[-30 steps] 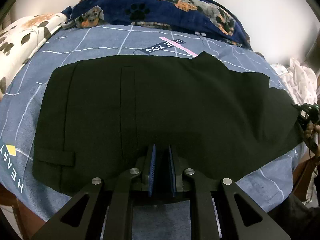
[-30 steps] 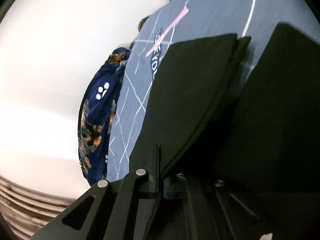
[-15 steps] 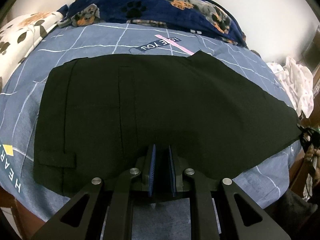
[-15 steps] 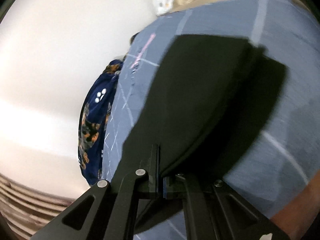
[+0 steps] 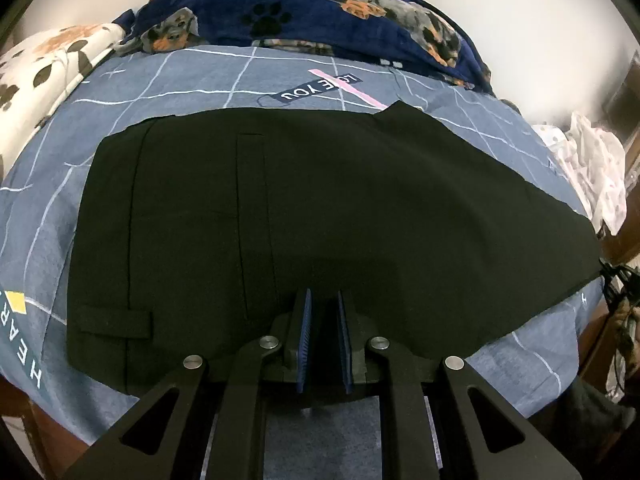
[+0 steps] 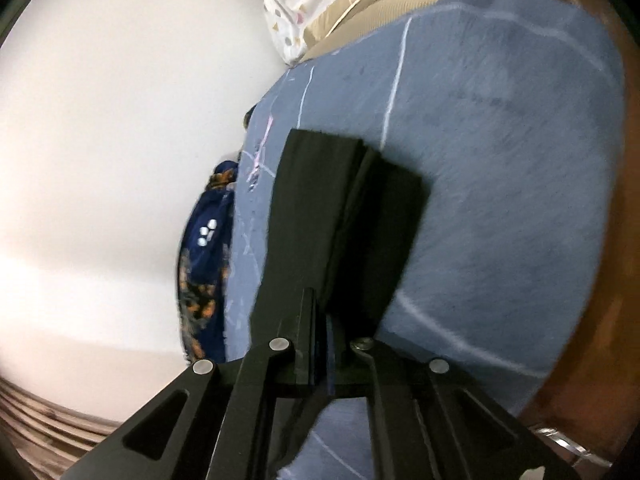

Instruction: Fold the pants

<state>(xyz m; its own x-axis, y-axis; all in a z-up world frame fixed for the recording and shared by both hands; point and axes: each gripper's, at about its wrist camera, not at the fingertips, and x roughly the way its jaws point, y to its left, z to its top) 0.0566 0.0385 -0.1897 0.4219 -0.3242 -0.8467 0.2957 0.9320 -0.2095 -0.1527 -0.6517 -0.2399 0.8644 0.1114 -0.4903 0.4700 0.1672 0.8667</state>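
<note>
Black pants (image 5: 320, 216) lie flat on a blue grid-patterned bed sheet (image 5: 208, 80), waistband to the left, legs running right. My left gripper (image 5: 323, 300) sits at the pants' near edge; its blue pads stand a little apart with dark cloth between them. My right gripper (image 6: 320, 300) is shut on the pants' leg end (image 6: 320, 208) and holds it lifted over the sheet (image 6: 500, 160), near the bed's right end. The right gripper also shows at the far right of the left wrist view (image 5: 618, 276).
A navy dog-print blanket (image 5: 304, 12) is bunched along the far side by the white wall. A white flowered pillow (image 5: 44, 64) lies at far left. White spotted cloth (image 5: 596, 168) is piled at the right end. The wooden bed frame (image 6: 592, 340) edges the mattress.
My right gripper has pulled the leg end outward to the right, so the pants now lie stretched out without the earlier fold. The left gripper has stayed at the near edge.
</note>
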